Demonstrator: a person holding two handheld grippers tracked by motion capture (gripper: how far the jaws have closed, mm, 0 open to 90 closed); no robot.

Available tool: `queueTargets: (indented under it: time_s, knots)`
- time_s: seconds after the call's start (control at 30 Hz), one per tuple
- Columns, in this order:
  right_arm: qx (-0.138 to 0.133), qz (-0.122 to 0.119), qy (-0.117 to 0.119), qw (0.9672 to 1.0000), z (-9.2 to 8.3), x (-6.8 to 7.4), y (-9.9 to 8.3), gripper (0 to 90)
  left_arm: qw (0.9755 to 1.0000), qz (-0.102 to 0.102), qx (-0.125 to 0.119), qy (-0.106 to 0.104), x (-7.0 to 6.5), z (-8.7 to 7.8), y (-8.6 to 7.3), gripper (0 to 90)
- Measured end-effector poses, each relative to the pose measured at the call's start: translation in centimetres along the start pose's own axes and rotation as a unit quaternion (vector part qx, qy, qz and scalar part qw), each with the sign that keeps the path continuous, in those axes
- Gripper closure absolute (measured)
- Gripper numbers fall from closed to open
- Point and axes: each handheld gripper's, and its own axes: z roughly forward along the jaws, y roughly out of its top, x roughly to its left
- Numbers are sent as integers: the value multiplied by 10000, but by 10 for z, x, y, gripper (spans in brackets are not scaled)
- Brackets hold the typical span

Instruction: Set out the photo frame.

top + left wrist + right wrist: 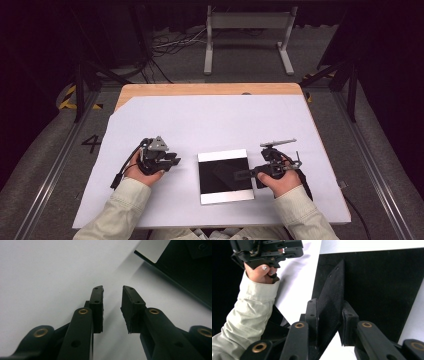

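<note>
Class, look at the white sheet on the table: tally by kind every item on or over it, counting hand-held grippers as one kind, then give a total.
Hand-held grippers: 2, the left gripper and the right gripper
Black square panel with white edges: 1
Thin black flat piece in the right gripper's fingers: 1
Total: 4

Matt black flap (331, 302) — glossy tray (224, 175)

A square black tray (225, 176) with a white rim is seen lying flat on the white sheet (210, 120) covering the table, near its front edge and between the two hands. A thin black felt-like flap (331, 302) is held upright on edge over the tray's dark surface, pinched between the jaws of the right gripper (329, 320).
</note>
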Motion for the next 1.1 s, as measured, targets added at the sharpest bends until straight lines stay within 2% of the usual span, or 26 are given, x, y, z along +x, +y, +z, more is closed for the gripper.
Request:
queueTargets:
  time_s: [0.23, 0.4, 0.5, 0.63, 0.73, 0.87, 0.9, 0.97, 1.0, 1.03, 1.07, 1.1]
  knots:
    - [-197, -260, -18, 9995, -9, 9, -1, 809, 10000, 26, 1, 2, 0, 0, 0, 718]
    - [-359, -485, 236, 9979, -12, 16, -1, 865, 10000, 17, 1, 6, 0, 0, 0, 718]
    - [-510, -659, 167, 9964, -14, 21, -2, 868, 10000, 19, 4, 8, 0, 0, 0, 718]
    - [-804, -766, 72, 9938, -19, 22, -3, 871, 10000, 28, 8, 0, 0, 0, 0, 718]
    - [-1097, -930, -77, 9896, -23, 23, -4, 871, 10000, 31, 21, -7, 0, 1, 0, 718]
    - [-1507, -1208, -304, 9807, -24, 23, -5, 872, 10000, 21, 34, -14, -1, 1, 0, 718]
    - [-1639, -1311, -358, 9771, -24, 22, -5, 872, 10000, 27, 35, -13, -1, 1, 0, 718]
    - [-1821, -1429, -448, 9718, -23, 21, -6, 872, 10000, 27, 32, -13, -1, 1, 0, 718]
    - [-1883, -1451, -470, 9702, -23, 20, -7, 872, 10000, 30, 33, -14, -1, 1, 0, 718]
    - [-2051, -1599, -547, 9640, -21, 19, -8, 872, 10000, 31, 34, -14, -1, 1, 0, 717]
    - [-2156, -1696, -606, 9597, -19, 19, -8, 871, 10000, 33, 36, -10, -1, 1, 0, 717]
    - [-2156, -1696, -606, 9597, -19, 19, -8, 871, 10000, 33, 36, -10, -1, 1, 0, 716]
